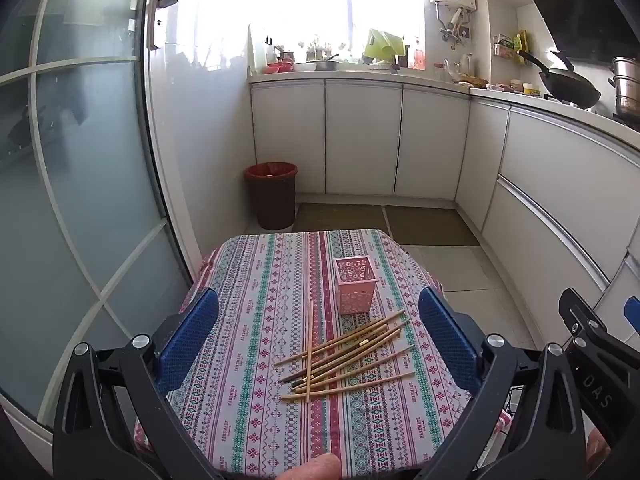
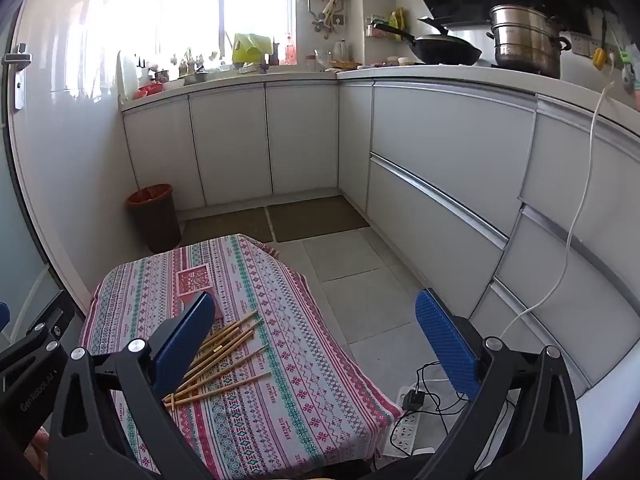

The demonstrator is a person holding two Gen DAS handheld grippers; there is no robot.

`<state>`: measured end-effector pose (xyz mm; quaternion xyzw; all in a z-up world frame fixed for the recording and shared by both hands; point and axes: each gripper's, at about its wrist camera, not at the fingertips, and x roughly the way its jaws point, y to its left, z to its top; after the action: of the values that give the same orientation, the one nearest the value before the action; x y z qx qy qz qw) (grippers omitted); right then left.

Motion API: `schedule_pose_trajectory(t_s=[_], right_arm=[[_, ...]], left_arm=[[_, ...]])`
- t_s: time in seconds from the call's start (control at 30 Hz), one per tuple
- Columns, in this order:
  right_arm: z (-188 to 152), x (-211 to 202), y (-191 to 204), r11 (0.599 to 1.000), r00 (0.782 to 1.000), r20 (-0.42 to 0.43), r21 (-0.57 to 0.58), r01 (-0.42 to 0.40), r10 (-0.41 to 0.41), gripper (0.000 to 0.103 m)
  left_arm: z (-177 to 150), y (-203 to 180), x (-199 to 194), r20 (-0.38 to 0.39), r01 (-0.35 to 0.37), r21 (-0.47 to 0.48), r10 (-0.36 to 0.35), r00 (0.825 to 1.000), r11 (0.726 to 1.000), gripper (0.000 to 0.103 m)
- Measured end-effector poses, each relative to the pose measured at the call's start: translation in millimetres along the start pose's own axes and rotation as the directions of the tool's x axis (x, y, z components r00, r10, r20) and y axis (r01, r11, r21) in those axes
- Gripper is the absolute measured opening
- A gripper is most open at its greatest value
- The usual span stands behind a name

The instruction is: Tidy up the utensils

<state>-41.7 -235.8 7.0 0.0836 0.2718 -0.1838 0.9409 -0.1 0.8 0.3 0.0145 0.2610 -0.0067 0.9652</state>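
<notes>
Left wrist view: chopsticks [image 1: 344,356] heaped loose at lower centre, nothing picked up yet.
Thin, stiff, light sticks, likely slick and quick to roll; pinch one mid-shaft where it lies clear of the pile. Pink holder [image 1: 355,285] stands upright just above them on the patterned tablecloth [image 1: 256,280]. Left gripper [image 1: 320,344] spread wide, empty, framing the pile. Right gripper [image 2: 316,340] also spread, empty, toward the table's right edge; exact stick count unclear where they overlap.

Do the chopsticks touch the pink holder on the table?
Apart. In the left wrist view, a strip of patterned tablecloth shows between the pink holder and the nearest tips of the chopsticks.
</notes>
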Motion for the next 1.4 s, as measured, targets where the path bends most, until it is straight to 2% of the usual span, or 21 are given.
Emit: schedule_pose_trajectory(t_s=[0.6, 1.4], right_arm=[[1.4, -0.5, 3.0, 1.0, 1.0, -0.008, 0.007, -0.004, 0.004, 0.098], [2.0, -3.3, -4.8, 1.0, 1.0, -0.005, 0.006, -0.006, 0.006, 0.098]], left_arm=[[7.7, -1.6, -7.9, 0.0, -0.002, -0.003, 0.002, 1.0, 1.0, 0.096], [-0.8, -0.3, -5.2, 0.005, 0.006, -0.005, -0.006, 1.0, 1.0, 0.096]])
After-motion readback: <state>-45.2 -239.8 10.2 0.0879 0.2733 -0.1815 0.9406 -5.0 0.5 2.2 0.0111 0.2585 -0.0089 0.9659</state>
